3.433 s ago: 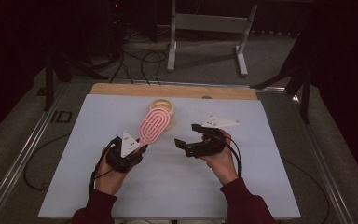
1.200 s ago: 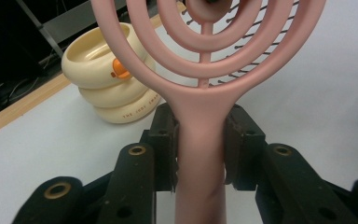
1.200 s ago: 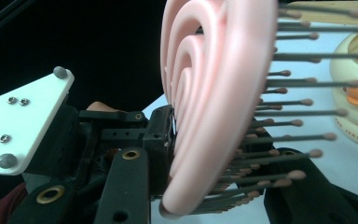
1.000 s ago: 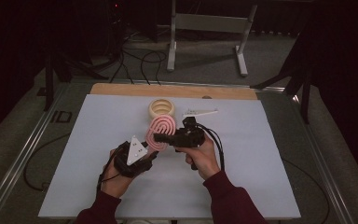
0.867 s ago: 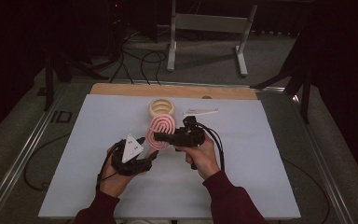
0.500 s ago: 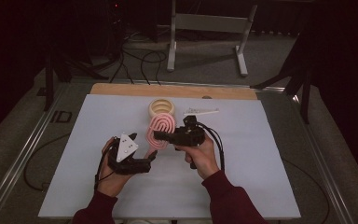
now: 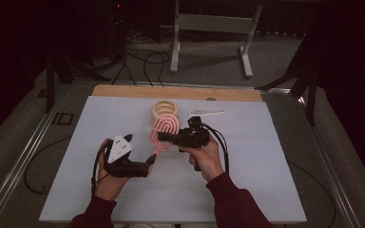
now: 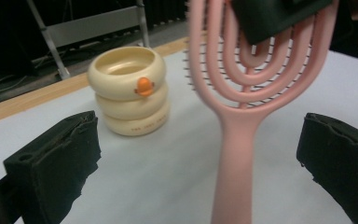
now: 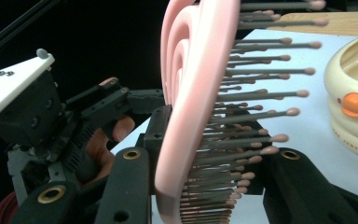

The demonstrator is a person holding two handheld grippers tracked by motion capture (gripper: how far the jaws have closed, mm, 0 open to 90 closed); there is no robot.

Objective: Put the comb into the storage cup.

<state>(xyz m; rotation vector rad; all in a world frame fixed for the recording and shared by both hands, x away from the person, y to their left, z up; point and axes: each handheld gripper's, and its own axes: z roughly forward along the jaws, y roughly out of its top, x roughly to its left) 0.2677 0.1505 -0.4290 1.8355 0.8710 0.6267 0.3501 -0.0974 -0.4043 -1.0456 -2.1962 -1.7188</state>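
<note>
A white sheet covers the counter point(image 7: 247, 190), with a strip of bare wood along its far edge and dark floor, cables and a grey metal stand point(image 7: 209, 28) beyond. The right hand-held gripper point(image 7: 171, 137) pinches the head of the pink hairbrush point(image 7: 164, 133), held up near the counter's middle. The left hand-held gripper point(image 7: 150, 160) has just been opening; its jaws stand spread on either side of the brush handle, apart from it. A cream ringed cup point(image 7: 164, 109) stands just beyond.
</note>
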